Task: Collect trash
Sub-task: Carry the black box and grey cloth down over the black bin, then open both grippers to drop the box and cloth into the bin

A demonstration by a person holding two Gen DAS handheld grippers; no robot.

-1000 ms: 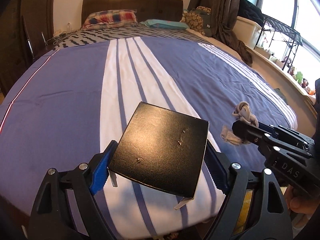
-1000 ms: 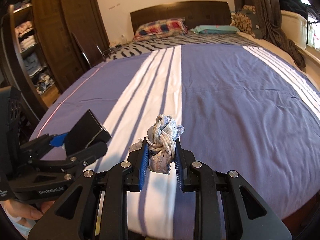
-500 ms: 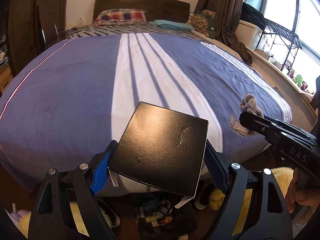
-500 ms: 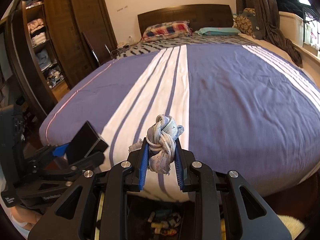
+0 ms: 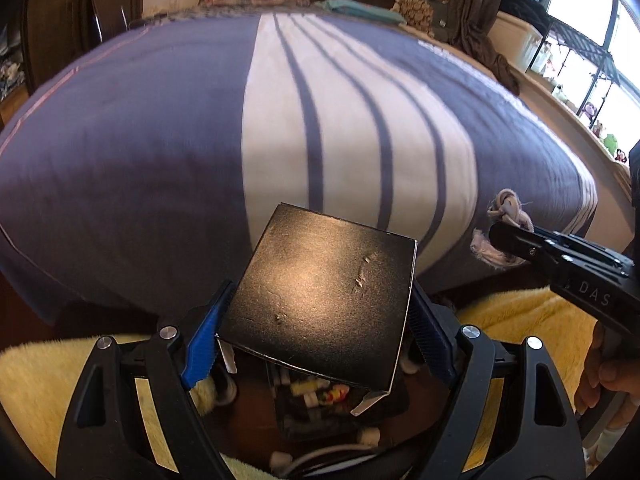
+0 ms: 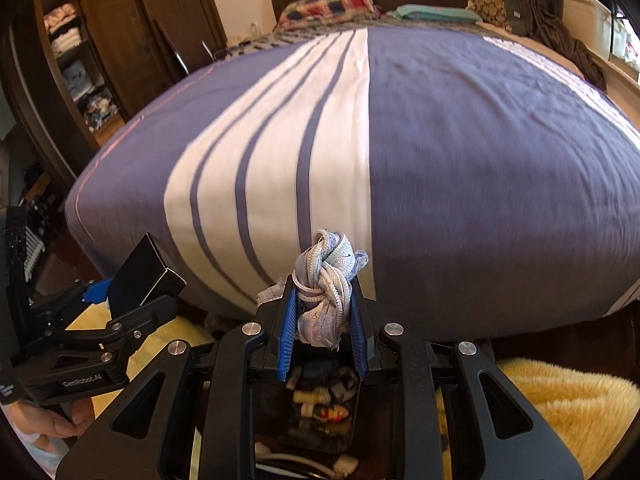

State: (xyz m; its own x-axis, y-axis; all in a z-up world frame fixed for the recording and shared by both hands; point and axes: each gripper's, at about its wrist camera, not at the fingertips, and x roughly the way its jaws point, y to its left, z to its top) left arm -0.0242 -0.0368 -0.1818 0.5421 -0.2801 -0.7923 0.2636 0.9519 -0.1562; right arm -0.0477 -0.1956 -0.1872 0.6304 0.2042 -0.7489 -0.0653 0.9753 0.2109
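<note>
A flat black cardboard box (image 5: pixel 324 300) is clamped between the blue pads of my left gripper (image 5: pixel 316 320), held off the foot of the bed; the same black box (image 6: pixel 142 280) shows at lower left in the right wrist view. My right gripper (image 6: pixel 324 312) is shut on a knotted grey-white cloth strip (image 6: pixel 324 280), and that knotted cloth (image 5: pixel 506 210) also appears at the right of the left wrist view. Below both grippers a dark bin (image 6: pixel 320 408) with several pieces of mixed trash stands on the floor; the box hides part of the bin (image 5: pixel 320 408).
The bed with its blue and white striped cover (image 6: pixel 440 140) fills the view ahead. Yellow fluffy rugs (image 6: pixel 560 400) lie on the floor on both sides of the bin. A wooden wardrobe (image 6: pixel 100 40) stands at the left, a window and shelf rack (image 5: pixel 580 60) at the right.
Both grippers have drawn back from over the bed and sunk toward the floor, each keeping its load. The bin and yellow rugs have come into view beneath them.
</note>
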